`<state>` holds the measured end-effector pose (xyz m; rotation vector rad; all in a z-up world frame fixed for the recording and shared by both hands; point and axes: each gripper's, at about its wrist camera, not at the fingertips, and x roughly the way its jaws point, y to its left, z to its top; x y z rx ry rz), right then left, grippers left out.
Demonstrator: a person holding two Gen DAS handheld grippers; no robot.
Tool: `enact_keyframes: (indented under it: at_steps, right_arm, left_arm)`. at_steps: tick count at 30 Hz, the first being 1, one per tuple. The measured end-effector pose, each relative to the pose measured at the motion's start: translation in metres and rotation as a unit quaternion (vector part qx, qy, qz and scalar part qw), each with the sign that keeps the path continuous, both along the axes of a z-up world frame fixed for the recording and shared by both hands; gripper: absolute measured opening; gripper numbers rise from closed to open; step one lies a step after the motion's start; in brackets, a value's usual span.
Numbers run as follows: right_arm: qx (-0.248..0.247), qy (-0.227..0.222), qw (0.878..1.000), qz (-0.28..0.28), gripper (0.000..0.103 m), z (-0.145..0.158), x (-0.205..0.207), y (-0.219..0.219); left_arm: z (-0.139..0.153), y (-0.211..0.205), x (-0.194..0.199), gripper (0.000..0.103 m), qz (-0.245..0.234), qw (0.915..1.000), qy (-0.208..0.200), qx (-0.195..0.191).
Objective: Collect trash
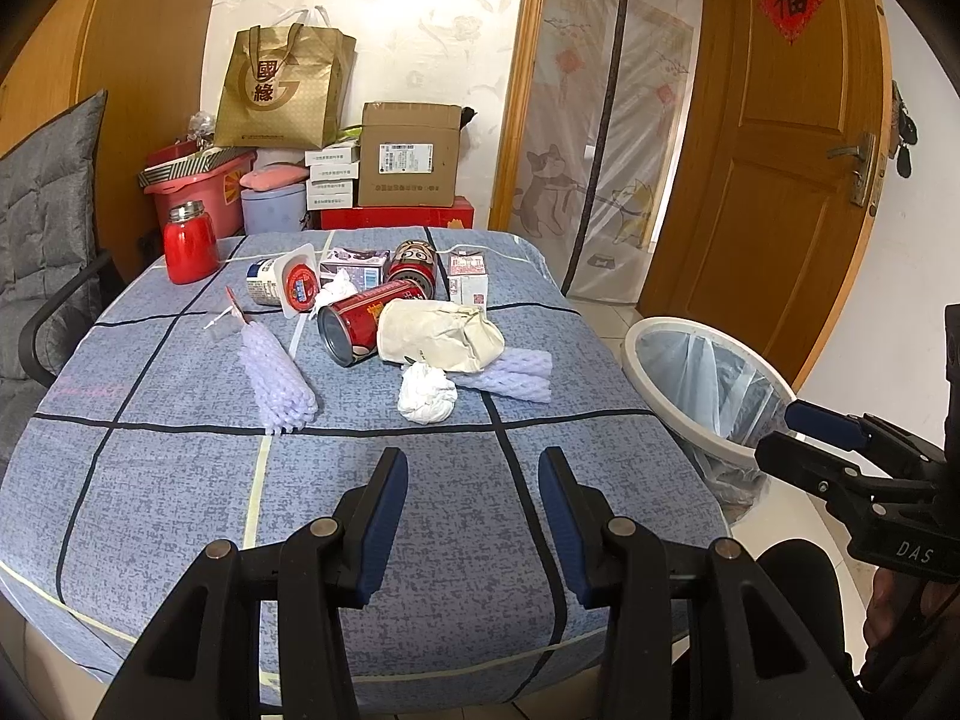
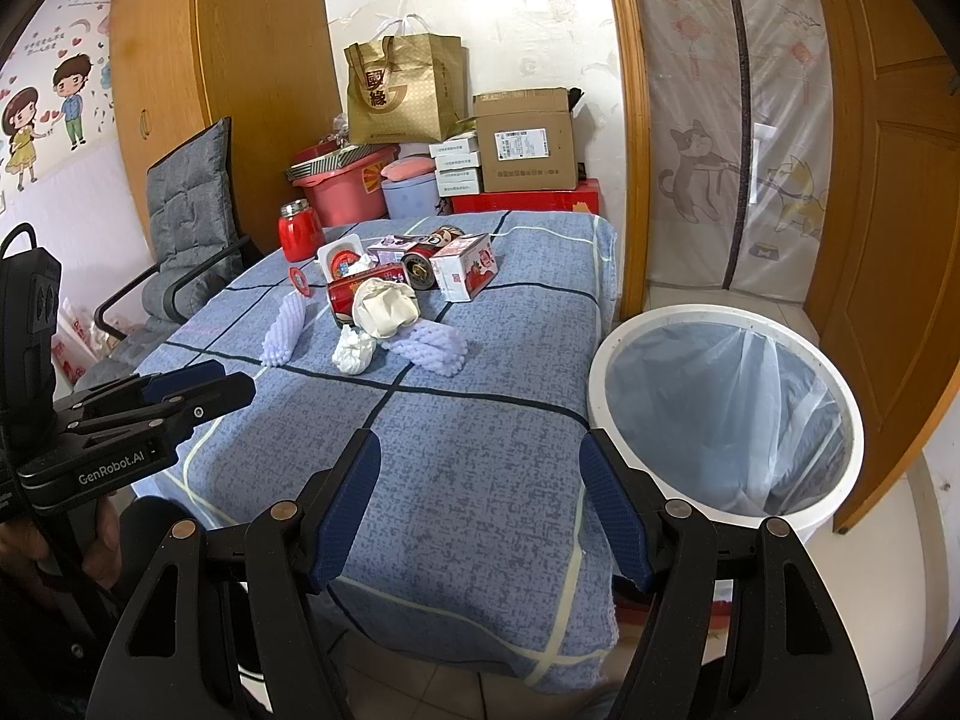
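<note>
A low table draped in a blue mottled cloth with dark and pale grid lines [image 1: 420, 480] carries a cluster of litter toward its far half. A crumpled white tissue ball [image 1: 427, 393] sits nearest, at about 12 o'clock from the left gripper [image 1: 472, 468], whose blue-padded fingers stand wide apart over bare cloth, holding nothing. Just behind the tissue lies a creased beige paper bag [image 1: 441, 327], touching a red metal can on its side [image 1: 360, 324] with its open end facing the camera. A lavender foam fruit net [image 1: 277, 378] lies at 11 o'clock, ribbed and tube-shaped; a second foam net [image 1: 519, 375] lies at 1 o'clock beside the bag. Further back are a white plastic yogurt cup with a peeled foil lid [image 1: 285, 282], a second red can with a cartoon face [image 1: 414, 267], a purple printed carton [image 1: 354, 267] and a small white and red milk carton [image 1: 468, 282]. A glossy red flask with a steel cap [image 1: 191, 243] stands upright at the far left corner.

At 2 o'clock on the tiled floor, a round white plastic bin lined with a translucent bag [image 2: 720, 408] stands just beside the table edge. The right gripper [image 2: 480, 480] hovers above the near table edge, its fingers spread apart and empty. Wooden doors, stacked cardboard boxes and a gold paper gift bag [image 1: 282, 90] fill the back wall.
</note>
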<state>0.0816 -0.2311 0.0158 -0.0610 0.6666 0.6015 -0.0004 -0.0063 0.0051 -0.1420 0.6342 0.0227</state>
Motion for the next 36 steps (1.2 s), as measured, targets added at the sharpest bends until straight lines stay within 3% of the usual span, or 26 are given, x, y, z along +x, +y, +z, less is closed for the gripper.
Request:
enact_keyframes:
  at_steps: [20, 36]
  right_arm:
    - [0.000, 0.005, 1.000, 0.005, 0.069, -0.003, 0.003, 0.003]
    - [-0.002, 0.011, 0.999, 0.044, 0.069, -0.013, 0.044, 0.045]
  left_arm:
    - [-0.011, 0.009, 0.007, 0.045, 0.007, 0.9998, 0.013, -0.014]
    - [-0.024, 0.066, 0.044, 0.045, 0.068, 0.9971, 0.022, -0.025]
